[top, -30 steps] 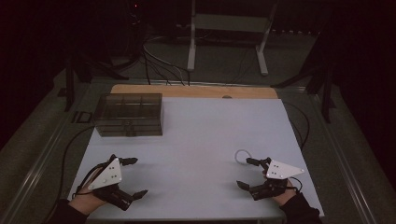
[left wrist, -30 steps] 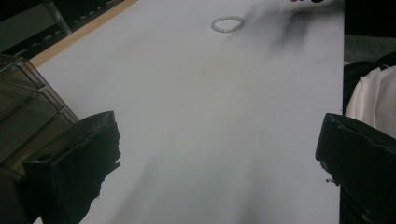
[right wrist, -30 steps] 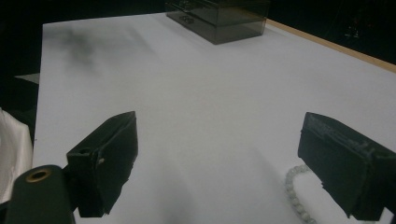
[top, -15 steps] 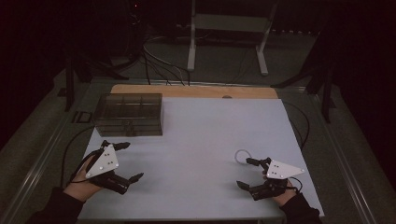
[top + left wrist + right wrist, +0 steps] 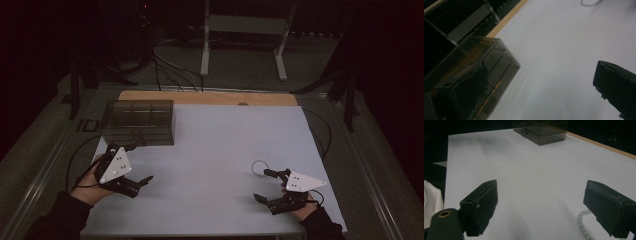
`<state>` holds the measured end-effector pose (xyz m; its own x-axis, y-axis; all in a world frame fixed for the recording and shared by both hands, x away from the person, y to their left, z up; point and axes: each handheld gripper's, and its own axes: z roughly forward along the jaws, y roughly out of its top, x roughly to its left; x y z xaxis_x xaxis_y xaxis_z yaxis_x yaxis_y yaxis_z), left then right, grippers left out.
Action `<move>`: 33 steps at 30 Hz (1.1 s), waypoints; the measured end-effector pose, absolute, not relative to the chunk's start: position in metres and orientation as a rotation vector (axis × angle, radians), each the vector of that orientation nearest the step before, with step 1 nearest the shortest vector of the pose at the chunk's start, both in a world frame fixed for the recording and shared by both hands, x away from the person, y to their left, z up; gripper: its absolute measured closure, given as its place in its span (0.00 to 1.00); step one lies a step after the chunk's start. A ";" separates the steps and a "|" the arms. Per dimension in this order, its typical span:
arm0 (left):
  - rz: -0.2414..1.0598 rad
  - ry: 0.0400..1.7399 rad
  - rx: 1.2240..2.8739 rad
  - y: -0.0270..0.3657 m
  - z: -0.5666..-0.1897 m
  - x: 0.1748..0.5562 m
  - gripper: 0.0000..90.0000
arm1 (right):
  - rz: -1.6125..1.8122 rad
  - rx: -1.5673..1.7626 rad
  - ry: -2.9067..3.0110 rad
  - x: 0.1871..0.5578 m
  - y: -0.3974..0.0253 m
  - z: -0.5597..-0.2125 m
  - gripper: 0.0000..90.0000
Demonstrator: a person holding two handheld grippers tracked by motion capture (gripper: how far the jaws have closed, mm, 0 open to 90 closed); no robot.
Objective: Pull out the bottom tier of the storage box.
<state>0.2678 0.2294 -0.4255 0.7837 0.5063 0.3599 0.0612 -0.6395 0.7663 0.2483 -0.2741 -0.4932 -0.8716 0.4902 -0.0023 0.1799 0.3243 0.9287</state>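
Note:
A smoky clear compartment box [image 5: 138, 121] stands at the white table's far left. My left gripper [image 5: 140, 163] hovers just in front of it, open, with nothing between its jaws. In the left gripper view the box [image 5: 496, 50] sits close behind the left jaw, and the left gripper [image 5: 541, 72] spans bare table. A small pale bead ring [image 5: 260, 166] lies on the table at the near right. My right gripper [image 5: 261, 185] rests open just in front of it. In the right gripper view the bead ring [image 5: 582, 222] lies by the inside of the right jaw of the right gripper [image 5: 541, 192].
The white table top [image 5: 225, 145] has a wooden strip [image 5: 210, 97] along its far edge. Cables trail off both sides. A metal stand [image 5: 242, 40] and dark floor lie beyond the table. The box [image 5: 541, 130] shows far off in the right gripper view.
My left gripper has moved forward toward the box and turned its jaws more to the right. The right gripper and the bead ring have stayed put.

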 end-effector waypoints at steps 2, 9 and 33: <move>0.747 0.416 2.209 0.230 -0.428 0.272 0.00 | 1.567 0.604 2.308 0.248 -0.274 -0.493 0.14; 0.837 0.410 2.238 0.236 -0.439 0.283 0.00 | 1.555 0.612 2.310 0.248 -0.274 -0.493 0.14; 1.094 0.325 2.422 0.227 -0.472 0.306 0.05 | 1.566 0.617 2.311 0.249 -0.274 -0.493 0.14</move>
